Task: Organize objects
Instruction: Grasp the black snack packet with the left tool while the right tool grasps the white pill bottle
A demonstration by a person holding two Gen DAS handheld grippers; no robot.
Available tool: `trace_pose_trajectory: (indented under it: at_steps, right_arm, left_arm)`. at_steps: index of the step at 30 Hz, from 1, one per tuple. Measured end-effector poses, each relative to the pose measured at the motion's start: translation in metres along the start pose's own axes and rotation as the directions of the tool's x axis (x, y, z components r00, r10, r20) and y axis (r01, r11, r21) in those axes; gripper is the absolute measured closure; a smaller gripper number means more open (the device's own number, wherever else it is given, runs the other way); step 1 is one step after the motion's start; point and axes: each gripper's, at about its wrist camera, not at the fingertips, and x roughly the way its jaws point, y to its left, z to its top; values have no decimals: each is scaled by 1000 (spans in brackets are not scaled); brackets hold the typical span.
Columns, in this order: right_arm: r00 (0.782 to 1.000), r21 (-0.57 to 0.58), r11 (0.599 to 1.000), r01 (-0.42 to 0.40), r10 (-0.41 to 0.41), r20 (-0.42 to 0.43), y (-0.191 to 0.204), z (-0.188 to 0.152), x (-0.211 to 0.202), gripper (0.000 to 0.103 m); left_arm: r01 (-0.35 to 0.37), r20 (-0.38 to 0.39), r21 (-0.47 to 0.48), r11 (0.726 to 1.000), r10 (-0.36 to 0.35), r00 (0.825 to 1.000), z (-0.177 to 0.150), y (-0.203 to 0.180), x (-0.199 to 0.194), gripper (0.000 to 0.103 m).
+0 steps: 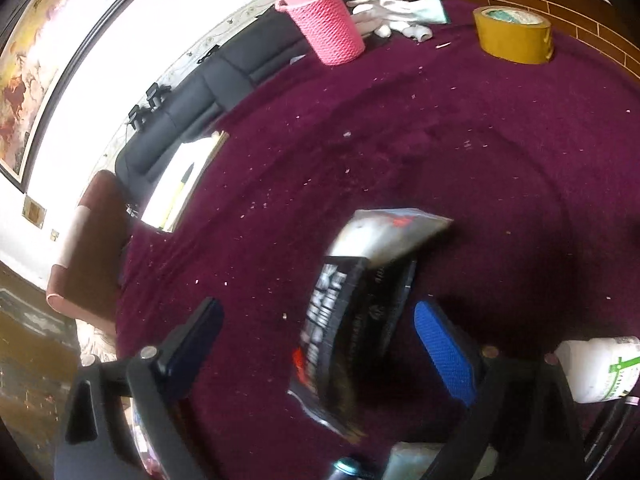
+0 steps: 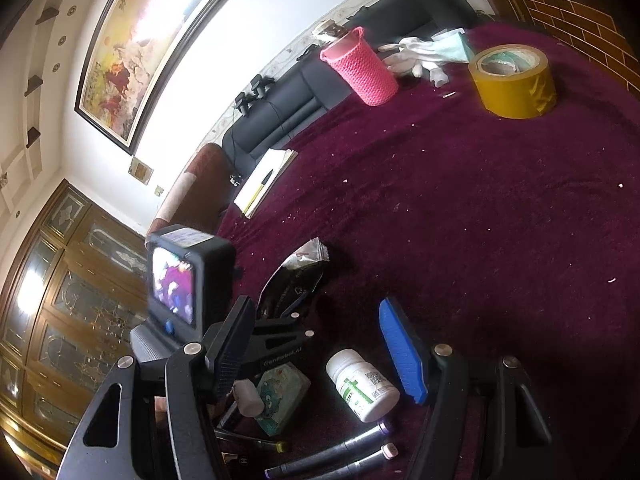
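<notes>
A black and silver snack packet (image 1: 352, 312) stands tilted on the maroon cloth (image 1: 460, 152) between the wide-apart fingers of my left gripper (image 1: 316, 306); neither pad presses on it and it looks blurred. In the right wrist view the same packet (image 2: 296, 276) leans just ahead of the left gripper (image 2: 280, 328). My right gripper (image 2: 316, 308) hangs open over a white pill bottle (image 2: 360, 384), a teal card pack (image 2: 280, 396), a small white bottle (image 2: 248, 398) and several markers (image 2: 340, 452), gripping none of them.
A pink woven basket (image 1: 328, 20) and white gloves (image 1: 392, 12) sit at the far edge, a yellow tape roll (image 1: 516, 36) to their right. A notebook with a pen (image 2: 264, 180) lies at the left edge. A black sofa (image 2: 288, 112) stands behind.
</notes>
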Motion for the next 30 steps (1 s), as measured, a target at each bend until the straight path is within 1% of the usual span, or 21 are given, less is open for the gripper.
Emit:
trace_pose_trajectory:
  at_steps: [1,2,3,4,5,6,9,11,13,14,15,17,18,20,22,23,24,25,26,28,30]
  right_arm:
    - [1000,0,1000,2,-2,0,0,0,1,33]
    - [1000,0,1000,6,-6,-1,-1,0,1,33]
    - [1000,0,1000,9,-9,-2,-1,-1,2,33]
    - [1000,-1,1000,12,-12,-5,-2,-1,3,33]
    - [1000,-3,1000,15,-15,-8,-2,-1,4,33]
    - [1000,-8,1000,21,-21,-15,-2,-2,6,33]
    - [998,-39,999,28,-30,-51,2,-3,12,33]
    - [996,-75,996,42,-47,-73,6,-6,17,33]
    - [989,-156,985,74,-92,-116,13,-9,24,33]
    - [984,-210,973,92,-121,-130,18,-11,28,33]
    - [979,-256,960,113,-151,-135,21,-14,30,33]
    - [964,-350,927,134,-204,-171,27,-22,36,33]
    - [953,-404,904,140,-233,-192,31,-28,41,33]
    - [935,-460,873,160,-283,-213,33,-37,49,37]
    - [916,-489,855,173,-322,-240,30,-44,57,52]
    - [900,-510,839,191,-357,-250,28,-48,64,55]
    - [888,-523,827,209,-384,-253,25,-51,70,60]
    - [883,-522,825,217,-394,-256,23,-52,73,65]
    - [887,-527,819,227,-398,-236,22,-52,73,67]
    - [891,-513,827,228,-390,-232,20,-51,72,67]
    - [903,-485,844,230,-371,-218,18,-48,70,67]
  left_arm:
    - [18,-24,-6,1000,-18,1000,0,1,6,8]
    - [29,-50,-21,999,-30,998,0,3,12,20]
    - [60,-50,-59,996,-63,997,0,8,15,37]
    - [104,-68,-99,990,-111,991,0,12,19,56]
    - [133,-72,-148,980,-145,987,0,18,21,70]
    - [129,-77,-176,976,-144,987,-1,22,22,73]
    - [174,-73,-263,949,-199,977,-8,32,21,76]
    - [205,-39,-312,928,-228,973,-15,40,11,76]
    - [257,20,-359,897,-268,963,-26,49,-7,76]
    - [271,41,-372,888,-276,960,-29,52,-15,76]
    - [292,78,-392,872,-285,955,-38,55,-29,76]
    - [316,126,-403,859,-290,949,-49,58,-50,76]
    - [324,150,-410,853,-288,946,-58,59,-61,76]
    - [355,195,-429,831,-299,934,-77,60,-78,76]
    - [383,220,-444,810,-316,923,-95,61,-90,75]
    - [392,232,-448,803,-319,919,-102,60,-95,75]
    - [401,242,-453,796,-323,915,-110,60,-99,75]
    - [410,250,-460,787,-328,911,-118,60,-102,75]
    - [422,258,-463,780,-337,906,-123,60,-105,75]
    - [446,277,-473,760,-352,894,-133,58,-109,75]
    - [463,297,-477,747,-359,885,-140,56,-110,75]
